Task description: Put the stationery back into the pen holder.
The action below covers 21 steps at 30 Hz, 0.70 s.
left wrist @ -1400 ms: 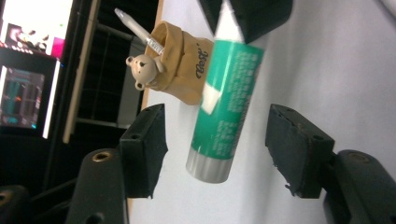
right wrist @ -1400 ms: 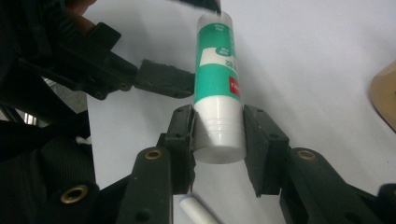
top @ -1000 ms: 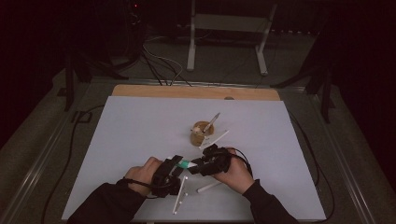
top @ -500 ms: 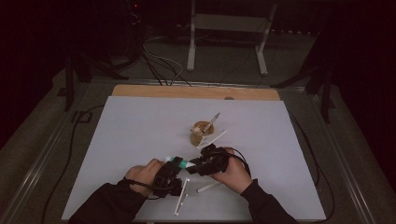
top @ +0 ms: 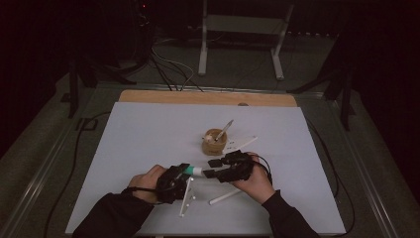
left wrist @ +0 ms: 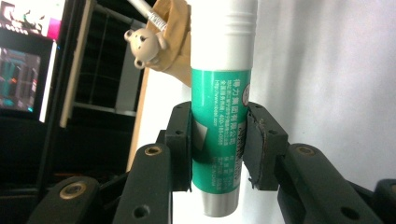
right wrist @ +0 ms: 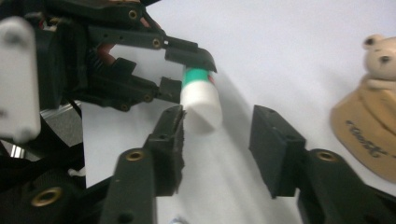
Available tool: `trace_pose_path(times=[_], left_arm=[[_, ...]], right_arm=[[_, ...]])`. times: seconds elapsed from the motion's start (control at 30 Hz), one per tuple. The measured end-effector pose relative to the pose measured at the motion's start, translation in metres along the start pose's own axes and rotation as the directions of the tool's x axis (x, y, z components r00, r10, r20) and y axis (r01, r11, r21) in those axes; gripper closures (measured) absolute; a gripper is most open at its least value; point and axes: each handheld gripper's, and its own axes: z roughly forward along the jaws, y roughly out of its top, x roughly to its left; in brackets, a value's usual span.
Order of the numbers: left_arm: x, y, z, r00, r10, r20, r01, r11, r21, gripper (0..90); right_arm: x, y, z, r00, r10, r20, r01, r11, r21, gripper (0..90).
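We have the green-and-white plastic glue stick [left wrist: 223,116] clamped in the left claw [left wrist: 219,149], whose two black pads press on the green labelled part of the barrel near its silver base. In the high view the stick [top: 194,170] hangs level above the white counter [top: 138,134], its long axis running from the left claw [top: 184,173] across toward the right claw [top: 214,168].

The relation that matters is this one: the white cap end of the stick [right wrist: 201,105] points straight at the right claw [right wrist: 217,140], and the cap's tip sits in the gap between its two pads. Those jaws have just been opening and now stand apart; one pad is close beside the cap, the other stands clear of it, so we judge that nothing is gripped there. The right claw is plainly the nearer one for the cap, since the left is already busy holding the barrel.

We judge that a pull on the cap would have to run along the stick's axis, away from the left claw, with the right jaws first closing squarely on the white end.

Beyond the claws stands a small tan holder with a bear figure [top: 215,141].
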Motion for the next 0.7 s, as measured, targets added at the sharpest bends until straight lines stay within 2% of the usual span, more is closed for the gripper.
trace_pose_path(times=[0.07,0.1,0.2,0.3,0.37,0.4,0.53,0.57,0.6,0.7], left_arm=[[0.004,-0.002,0.000,0.9990,-0.045,0.008,0.045,0.9989,-0.010,66.9],[0.006,-0.003,0.000,0.9977,-0.067,0.010,0.067,0.9976,-0.017,66.9],[0.011,-0.003,-0.001,0.9919,-0.122,0.035,0.124,0.9919,-0.031,66.9],[0.017,-0.004,-0.001,0.9800,-0.190,0.058,0.194,0.9795,-0.055,66.9],[0.020,-0.005,-0.002,0.9714,-0.224,0.079,0.229,0.9710,-0.068,66.9],[0.022,-0.005,-0.002,0.9693,-0.232,0.081,0.238,0.9690,-0.068,66.9],[0.029,-0.006,-0.003,0.9490,-0.292,0.119,0.303,0.9493,-0.085,66.9],[0.031,-0.007,-0.004,0.9405,-0.311,0.136,0.325,0.9413,-0.092,66.9],[0.032,-0.007,-0.004,0.9370,-0.321,0.138,0.335,0.9372,-0.096,66.9],[0.037,-0.008,-0.005,0.9163,-0.364,0.166,0.384,0.9170,-0.108,66.9]], right_arm=[[0.000,-0.002,-0.004,0.9998,-0.007,0.017,0.007,1.000,-0.002,46.4],[-0.001,-0.005,-0.006,0.9988,0.003,0.048,-0.003,1.000,0.011,41.0],[-0.003,-0.007,-0.008,0.9978,0.021,0.064,-0.022,1.000,0.011,35.9],[-0.005,-0.012,-0.013,0.9964,0.035,0.078,-0.034,0.999,-0.014,32.3],[-0.007,-0.017,-0.019,0.9938,0.055,0.097,-0.051,0.998,-0.040,28.4],[-0.007,-0.017,-0.019,0.9938,0.055,0.097,-0.051,0.998,-0.040,28.4],[-0.009,-0.022,-0.027,0.9910,0.071,0.114,-0.065,0.996,-0.058,22.3],[-0.009,-0.024,-0.031,0.9894,0.079,0.122,-0.071,0.995,-0.065,20.0],[-0.009,-0.024,-0.031,0.9894,0.079,0.122,-0.071,0.995,-0.065,20.0],[-0.010,-0.028,-0.036,0.9873,0.090,0.131,-0.081,0.994,-0.075,17.2]])
